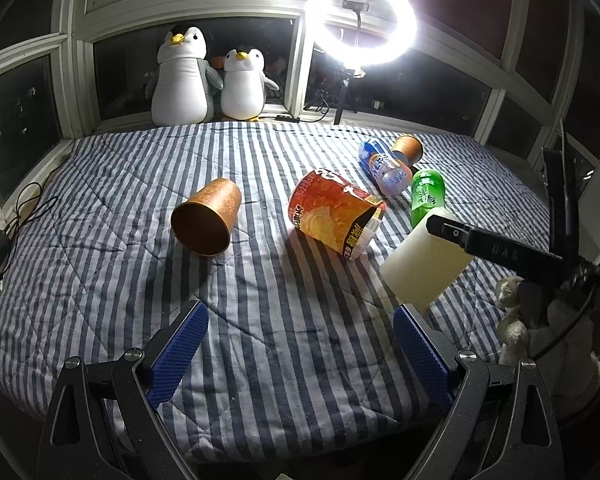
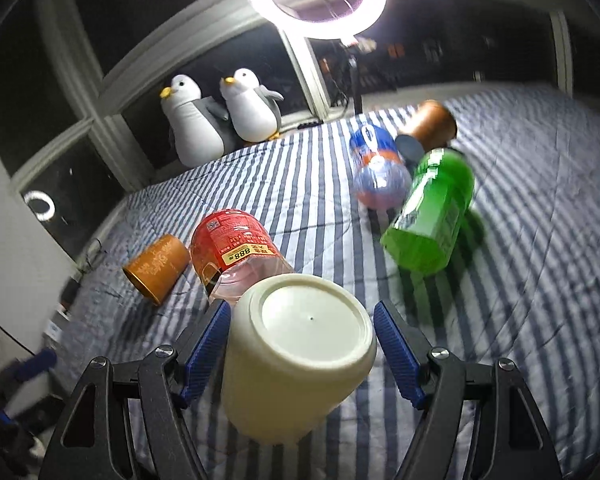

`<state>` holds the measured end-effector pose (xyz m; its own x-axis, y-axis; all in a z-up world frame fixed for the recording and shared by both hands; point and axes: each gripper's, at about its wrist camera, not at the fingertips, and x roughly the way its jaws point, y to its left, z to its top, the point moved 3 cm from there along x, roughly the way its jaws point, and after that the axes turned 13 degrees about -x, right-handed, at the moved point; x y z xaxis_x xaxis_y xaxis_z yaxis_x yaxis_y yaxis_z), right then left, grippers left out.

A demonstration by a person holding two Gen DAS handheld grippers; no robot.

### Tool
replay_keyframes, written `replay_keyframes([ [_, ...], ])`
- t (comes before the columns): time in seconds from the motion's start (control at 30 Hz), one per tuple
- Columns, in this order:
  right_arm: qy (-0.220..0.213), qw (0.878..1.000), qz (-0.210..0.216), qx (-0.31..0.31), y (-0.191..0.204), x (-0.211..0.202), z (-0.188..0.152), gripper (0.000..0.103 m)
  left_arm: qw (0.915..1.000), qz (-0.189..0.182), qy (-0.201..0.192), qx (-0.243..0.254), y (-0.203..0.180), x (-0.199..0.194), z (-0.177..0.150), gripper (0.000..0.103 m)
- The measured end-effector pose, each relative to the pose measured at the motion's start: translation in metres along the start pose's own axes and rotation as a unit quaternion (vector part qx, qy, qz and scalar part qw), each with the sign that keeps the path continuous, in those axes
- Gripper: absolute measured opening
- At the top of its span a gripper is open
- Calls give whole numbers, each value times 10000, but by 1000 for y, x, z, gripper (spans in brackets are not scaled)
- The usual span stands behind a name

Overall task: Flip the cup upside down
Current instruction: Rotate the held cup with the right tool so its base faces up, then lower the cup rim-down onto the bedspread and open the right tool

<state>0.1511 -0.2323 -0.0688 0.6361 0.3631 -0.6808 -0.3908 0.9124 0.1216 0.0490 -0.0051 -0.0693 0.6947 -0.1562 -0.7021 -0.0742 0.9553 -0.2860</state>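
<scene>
A cream-white cup (image 2: 296, 356) sits between my right gripper's (image 2: 302, 344) blue pads, tilted, its flat base towards the camera. The left pad touches it; a small gap shows at the right pad. The left wrist view shows the same cup (image 1: 422, 264) held above the striped bedspread by the right gripper's black finger (image 1: 480, 246). My left gripper (image 1: 300, 350) is open and empty, low over the near part of the bed.
On the striped bedspread (image 1: 260, 280) lie an orange cup (image 1: 206, 222) on its side, a red-labelled bottle (image 1: 336, 214), a blue bottle (image 1: 384, 168), a green bottle (image 1: 426, 196) and another orange cup (image 1: 408, 148). Two penguin plushes (image 1: 208, 80) and a ring light (image 1: 360, 20) stand at the window.
</scene>
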Motion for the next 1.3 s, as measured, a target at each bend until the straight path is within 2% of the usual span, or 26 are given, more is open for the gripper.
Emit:
replay_keyframes([
  [0.13, -49, 9986, -265, -446, 8, -5, 0, 70, 10000, -28, 22, -19, 0, 1, 0, 96],
  [0.47, -12, 9946, -545, -888, 10, -13, -2, 69, 9999, -49, 26, -91, 3, 1, 0, 96],
  [0.73, 75, 9831, -902, -1590, 26, -13, -5, 69, 9999, -85, 33, -82, 0, 2, -1, 96],
  [1.07, 104, 9691, -977, -2263, 59, 2, -13, 69, 9999, -75, -4, -103, 1, 0, 1, 96],
  [1.3, -106, 9698, -946, -2245, 64, -1, -7, 69, 9999, -79, -21, -135, 4, -2, 2, 96],
])
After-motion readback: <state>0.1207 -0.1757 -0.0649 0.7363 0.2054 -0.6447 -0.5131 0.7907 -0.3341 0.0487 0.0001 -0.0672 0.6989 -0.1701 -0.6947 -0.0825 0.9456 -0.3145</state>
